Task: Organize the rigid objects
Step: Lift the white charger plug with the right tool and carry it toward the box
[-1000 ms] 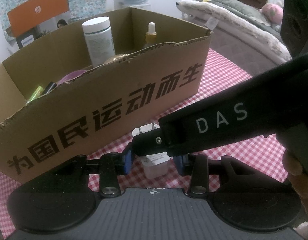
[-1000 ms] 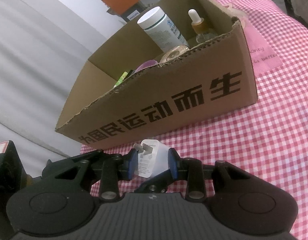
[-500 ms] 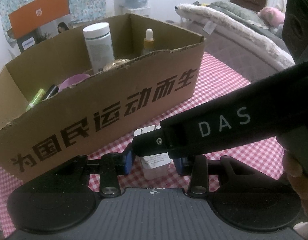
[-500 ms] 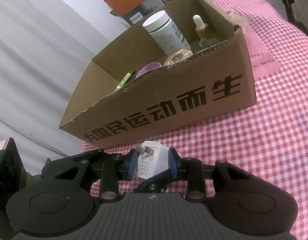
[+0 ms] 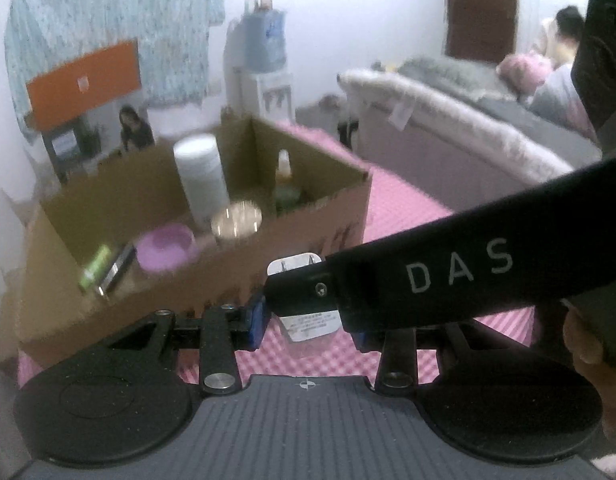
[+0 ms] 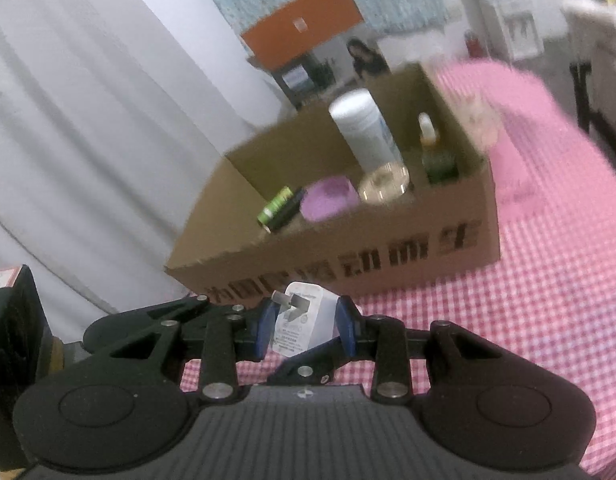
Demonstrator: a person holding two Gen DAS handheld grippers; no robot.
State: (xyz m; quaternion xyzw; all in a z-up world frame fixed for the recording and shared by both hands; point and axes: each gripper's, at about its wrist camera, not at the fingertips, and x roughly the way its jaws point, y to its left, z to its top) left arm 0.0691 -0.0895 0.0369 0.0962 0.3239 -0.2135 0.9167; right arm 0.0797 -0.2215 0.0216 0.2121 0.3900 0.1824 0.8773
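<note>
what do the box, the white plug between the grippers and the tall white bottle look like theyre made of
Box: brown corrugated cardboard, matte, with a ragged torn top edge.
Plug: smooth white plastic, slightly glossy, with metal prongs and a printed label.
Tall bottle: likely opaque white plastic; motion blur leaves its finish unclear.

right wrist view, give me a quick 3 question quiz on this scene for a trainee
1. True or false: the white plug adapter is already inside the cardboard box.
2. Which item in the box stands tallest? A) purple bowl B) white bottle C) green battery
3. Fill in: the table is covered by a pink and white ___ cloth.

Key:
1. False. The adapter sits between the right gripper jaws, in front of the box.
2. B
3. checked
</note>
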